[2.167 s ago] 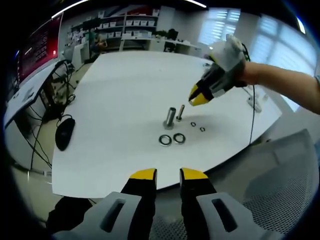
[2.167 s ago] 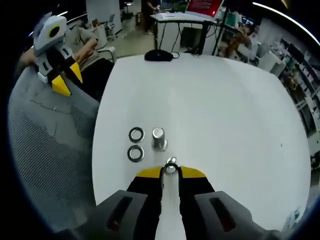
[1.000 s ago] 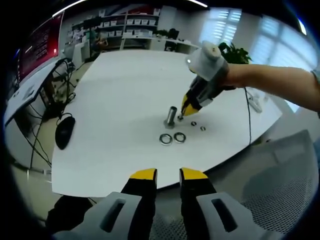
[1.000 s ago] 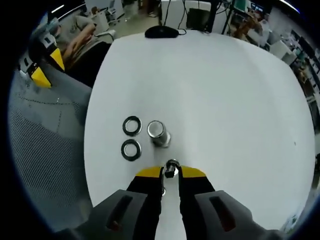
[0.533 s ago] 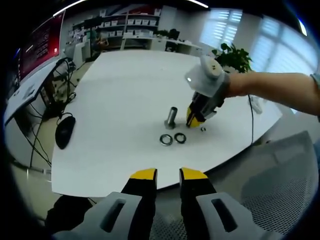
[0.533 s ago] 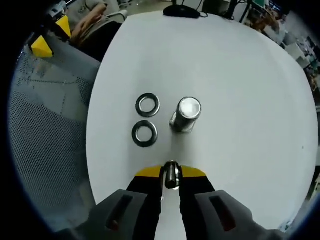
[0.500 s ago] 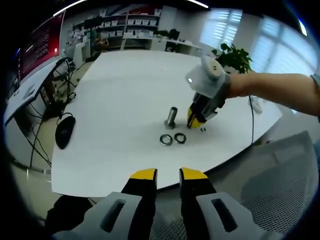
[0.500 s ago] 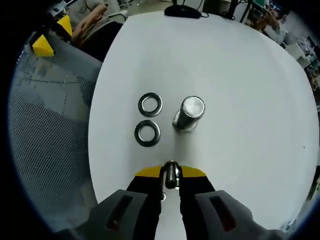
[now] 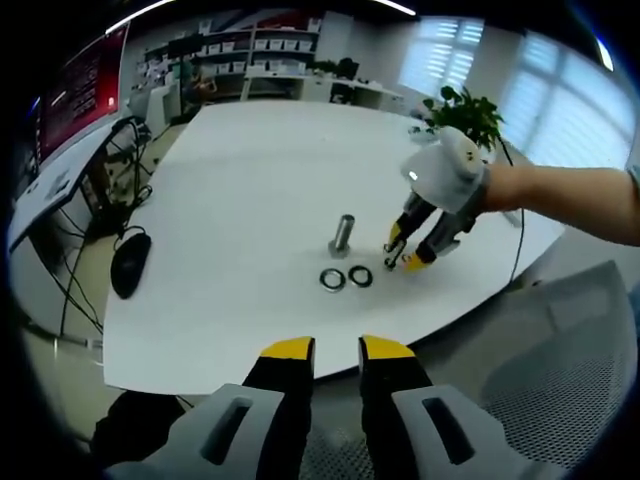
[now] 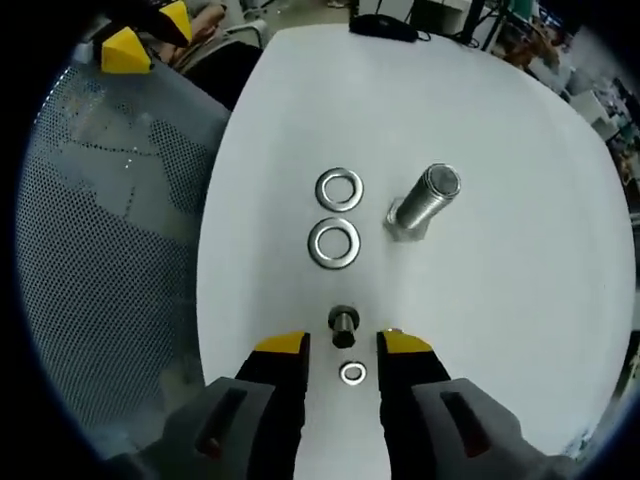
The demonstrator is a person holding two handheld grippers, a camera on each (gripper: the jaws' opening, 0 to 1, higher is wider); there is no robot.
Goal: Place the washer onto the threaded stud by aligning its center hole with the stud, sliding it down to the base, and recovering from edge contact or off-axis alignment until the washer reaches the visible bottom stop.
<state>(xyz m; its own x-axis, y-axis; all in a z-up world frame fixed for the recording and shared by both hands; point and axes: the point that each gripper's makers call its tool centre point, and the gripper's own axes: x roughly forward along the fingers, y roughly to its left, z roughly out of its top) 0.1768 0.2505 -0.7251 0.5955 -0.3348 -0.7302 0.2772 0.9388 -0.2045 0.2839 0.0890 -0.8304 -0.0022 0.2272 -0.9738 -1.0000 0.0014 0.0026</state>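
A: Inspecting progress first; the right hand-held gripper (image 10: 343,345) hangs over the white tabletop (image 10: 520,260) with its jaws spread and nothing between them; the small threaded stud (image 10: 344,322) stands just ahead of the fingertips, and a small washer (image 10: 352,374) lies flat on the tabletop between the jaws, just short of the stud.

B: Is any washer seated?

A: None that I can see; the stud's top looks bare; two larger washers (image 10: 334,243) lie side by side beyond it, and a bigger bolt (image 10: 420,205) stands beside them, also bare. My judgement: the task is at its start; picking up, aligning the hole and sliding down to the base all remain.

B: And the other side?

A: The left hand-held gripper (image 9: 336,352) sits well back from the tabletop edge, jaws apart and empty; from its view the right one hovers low beside the stud.

B: Any markings?

A: A red screen (image 9: 80,85) at the room's edge carries writing too small to read; no brand or label on the parts is legible.
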